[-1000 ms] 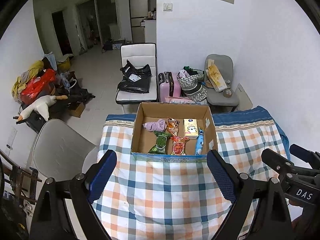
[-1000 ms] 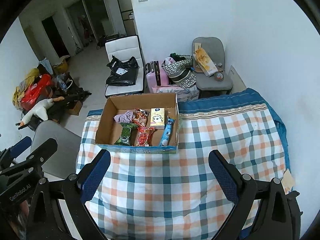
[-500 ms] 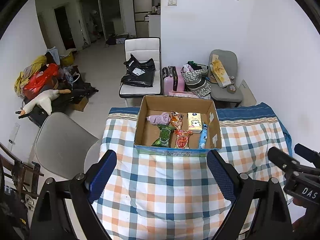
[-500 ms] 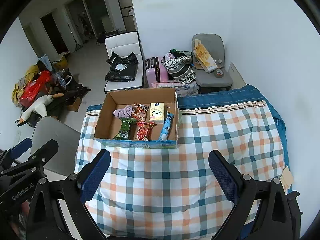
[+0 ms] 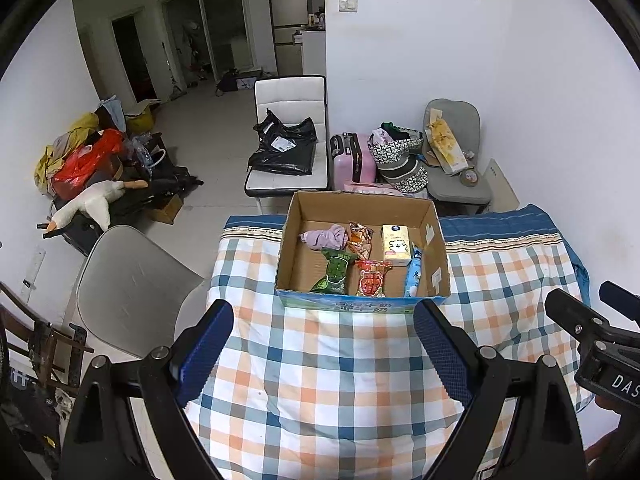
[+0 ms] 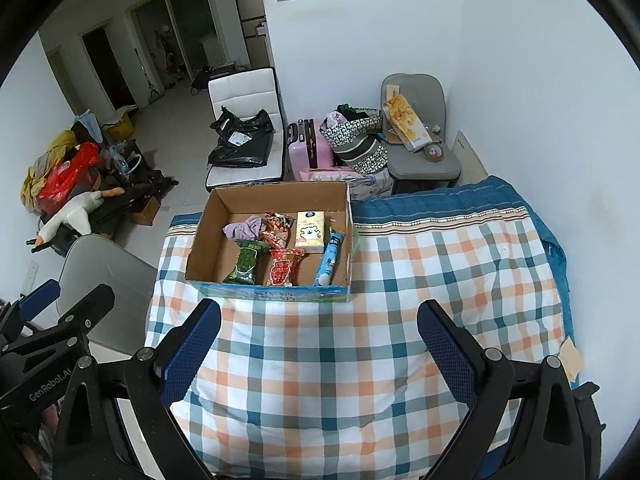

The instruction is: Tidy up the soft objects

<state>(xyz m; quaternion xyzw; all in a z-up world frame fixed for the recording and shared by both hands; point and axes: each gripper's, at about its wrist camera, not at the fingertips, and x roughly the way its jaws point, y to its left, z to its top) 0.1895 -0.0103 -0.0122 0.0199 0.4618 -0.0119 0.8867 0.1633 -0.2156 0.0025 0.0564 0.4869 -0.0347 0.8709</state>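
Blue tube (image 5: 413,273) lies lengthwise in cardboard box (image 5: 362,205); cap nearest.

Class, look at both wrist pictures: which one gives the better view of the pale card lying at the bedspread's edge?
The right wrist view. There the pale card shows whole, at the checked bedspread's right edge. In the left wrist view that spot is hidden behind the right gripper, so the card cannot be seen.
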